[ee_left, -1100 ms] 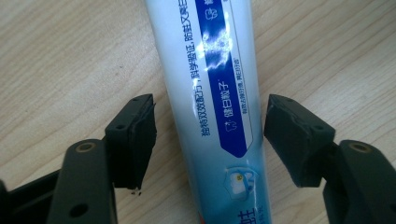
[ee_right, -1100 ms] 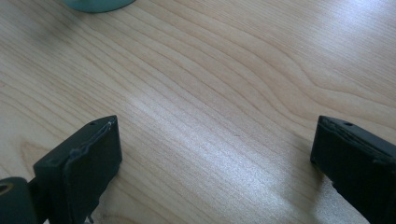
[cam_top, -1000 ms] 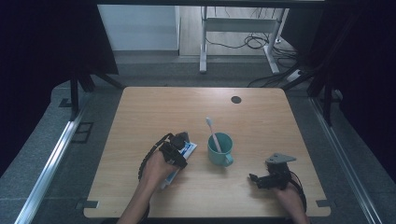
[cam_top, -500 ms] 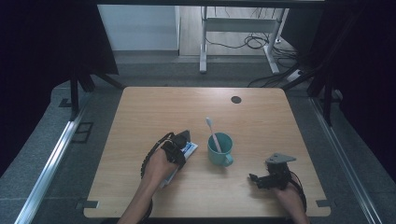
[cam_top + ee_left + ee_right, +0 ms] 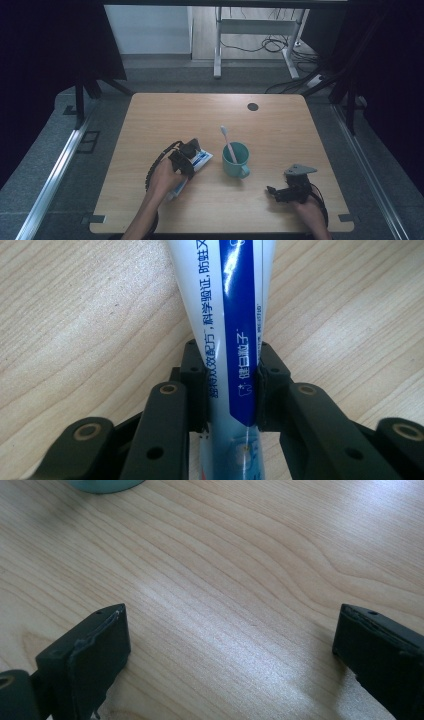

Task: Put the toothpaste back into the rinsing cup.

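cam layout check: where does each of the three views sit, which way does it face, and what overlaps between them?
High view: above the person's side, looking forward and down on the table; both forearms, left gripper, right gripper.
Left gripper view: on the left gripper, looking down along jaws that have just been closing, pads pressing the toothpaste tube.
Right gripper view: on the right gripper, low over the wood, jaws wide apart.
Shared: the teal mug, high and right gripper views.

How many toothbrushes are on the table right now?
1. The toothbrush stands leaning in the teal cup near the table's middle, head up. Any others could only be hidden under the person's hands.
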A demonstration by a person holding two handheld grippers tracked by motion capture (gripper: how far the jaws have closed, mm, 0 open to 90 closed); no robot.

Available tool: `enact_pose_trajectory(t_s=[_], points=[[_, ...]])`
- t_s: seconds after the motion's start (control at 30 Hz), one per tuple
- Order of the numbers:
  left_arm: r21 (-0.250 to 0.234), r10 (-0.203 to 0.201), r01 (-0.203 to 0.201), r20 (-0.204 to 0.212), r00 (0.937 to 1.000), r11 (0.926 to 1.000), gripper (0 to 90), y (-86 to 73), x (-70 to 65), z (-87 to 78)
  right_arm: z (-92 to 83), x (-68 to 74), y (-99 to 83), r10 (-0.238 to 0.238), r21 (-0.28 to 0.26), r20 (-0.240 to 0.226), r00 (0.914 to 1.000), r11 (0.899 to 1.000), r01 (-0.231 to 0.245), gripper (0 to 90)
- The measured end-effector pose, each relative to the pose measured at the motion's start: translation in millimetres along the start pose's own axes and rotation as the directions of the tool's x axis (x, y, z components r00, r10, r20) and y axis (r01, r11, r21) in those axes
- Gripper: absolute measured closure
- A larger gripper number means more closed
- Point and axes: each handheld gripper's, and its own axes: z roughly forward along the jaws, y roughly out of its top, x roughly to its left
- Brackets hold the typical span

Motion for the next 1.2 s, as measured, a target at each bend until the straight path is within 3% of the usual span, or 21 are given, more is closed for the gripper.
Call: enact_pose_trajectory(t_s=[0.33,0.63,0.87,0.93,1.0,1.2], points=[[-0.087,0.009,-0.007,0.017,0.9998,0.9962,72.3,-10.8,5.4,-10.9,0.2,0.1,0.0,0.002,-0.002,0.000,1.0000,1.000,-0.002,1.7],[-0.151,0.051,-0.044,0.042,0.9978,0.9876,72.3,-18.9,6.5,-21.2,0.2,0.1,-0.1,0.002,-0.002,0.000,1.0000,1.000,-0.002,1.7],[-0.220,0.079,-0.063,0.064,0.9948,0.9734,72.3,-28.4,7.1,-25.6,0.2,0.1,-0.1,0.001,-0.002,0.000,1.0000,1.000,-0.001,1.8],[-0.248,0.092,-0.073,0.067,0.9934,0.9660,72.3,-32.5,6.6,-27.1,0.2,0.2,-0.1,0.001,-0.002,0.000,1.0000,1.000,-0.001,1.8],[-0.255,0.095,-0.075,0.067,0.9932,0.9641,72.3,-33.7,6.5,-28.0,0.2,0.2,0.0,0.002,-0.002,0.000,1.0000,1.000,-0.002,1.8],[-0.312,0.120,-0.096,0.060,0.9909,0.9453,72.4,-41.0,5.2,-34.4,0.2,0.2,0.0,0.002,-0.002,0.000,1.0000,1.000,-0.002,1.8]])
